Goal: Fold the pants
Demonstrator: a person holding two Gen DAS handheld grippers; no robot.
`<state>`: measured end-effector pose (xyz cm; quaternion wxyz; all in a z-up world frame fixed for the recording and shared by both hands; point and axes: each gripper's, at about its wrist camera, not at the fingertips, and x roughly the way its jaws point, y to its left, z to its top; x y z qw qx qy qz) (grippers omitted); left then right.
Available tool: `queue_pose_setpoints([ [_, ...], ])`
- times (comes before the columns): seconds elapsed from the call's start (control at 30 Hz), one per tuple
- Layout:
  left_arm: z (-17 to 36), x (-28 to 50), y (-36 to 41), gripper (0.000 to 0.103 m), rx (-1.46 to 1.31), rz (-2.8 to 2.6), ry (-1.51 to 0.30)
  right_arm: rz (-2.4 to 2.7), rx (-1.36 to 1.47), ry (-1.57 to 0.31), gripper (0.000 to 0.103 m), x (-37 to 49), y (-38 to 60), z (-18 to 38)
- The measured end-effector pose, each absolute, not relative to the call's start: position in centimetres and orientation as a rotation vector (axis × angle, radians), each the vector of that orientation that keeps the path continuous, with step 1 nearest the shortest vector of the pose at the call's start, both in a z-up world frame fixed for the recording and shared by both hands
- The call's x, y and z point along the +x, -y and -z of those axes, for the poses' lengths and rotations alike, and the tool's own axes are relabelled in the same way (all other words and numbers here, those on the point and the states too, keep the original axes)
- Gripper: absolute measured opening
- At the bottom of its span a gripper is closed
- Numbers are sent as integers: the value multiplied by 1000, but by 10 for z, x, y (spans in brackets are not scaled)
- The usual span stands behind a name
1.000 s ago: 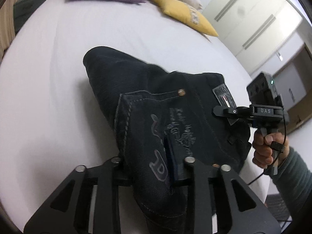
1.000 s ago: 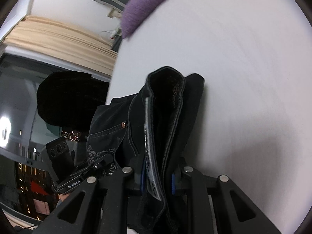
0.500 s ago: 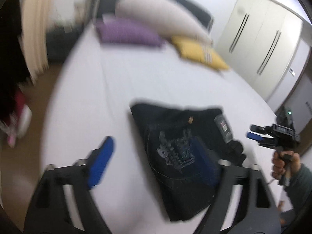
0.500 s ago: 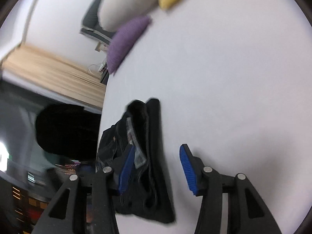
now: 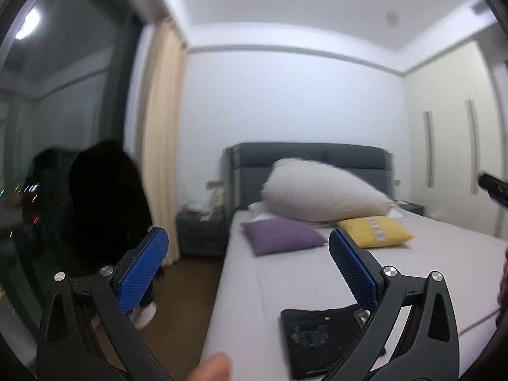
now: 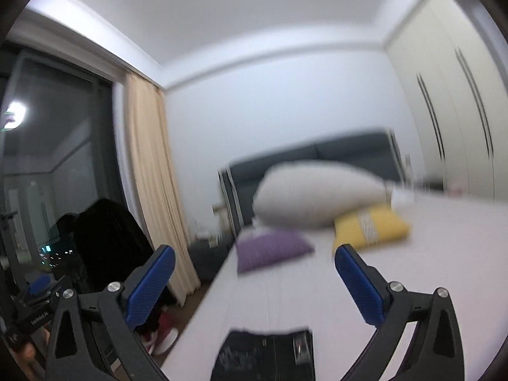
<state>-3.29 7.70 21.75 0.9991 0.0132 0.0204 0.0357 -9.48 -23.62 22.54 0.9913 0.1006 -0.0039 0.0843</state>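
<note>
The dark denim pants [image 5: 320,339] lie folded into a compact rectangle on the white bed [image 5: 285,285] near its foot. They also show at the bottom of the right wrist view [image 6: 266,355]. My left gripper [image 5: 247,254] is open and empty, raised above and behind the pants. My right gripper [image 6: 254,263] is open and empty too, lifted clear of the pants. Part of the left gripper [image 6: 35,314] shows at the lower left of the right wrist view.
A purple cushion [image 5: 282,238], a yellow cushion [image 5: 374,231] and a large white pillow [image 5: 320,197] lie by the grey headboard [image 5: 304,158]. A wardrobe [image 5: 454,165] stands right. A curtain [image 5: 162,158], window and dark chair [image 5: 104,203] are left.
Both grippers let go of the folded pants, opened wide and pulled up and back. The pants stay lying on the bed.
</note>
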Motion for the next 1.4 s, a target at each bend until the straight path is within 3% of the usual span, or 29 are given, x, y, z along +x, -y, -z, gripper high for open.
queue_pose_setpoints([
  [0.13,-238,-63,-74,103,53,-95,-49,-130,118,101,103,-155,217,-248],
  [0.3,-238,-78,-71,103,91,-12,-91,-95,136,34,103,-175,202,-254],
  [0.57,-176,-55,-39,103,75,20,-456,-37,215,-276,103,-164,199,-208],
  [0.7,-141,-43,-28,103,50,35,-555,16,251,-441,103,-156,201,-166],
  [1.03,-96,-21,-22,103,17,20,-641,60,167,-527,103,-154,187,-140],
  [1.4,-82,-8,-27,103,6,18,-681,23,127,-564,103,-146,169,-126],
])
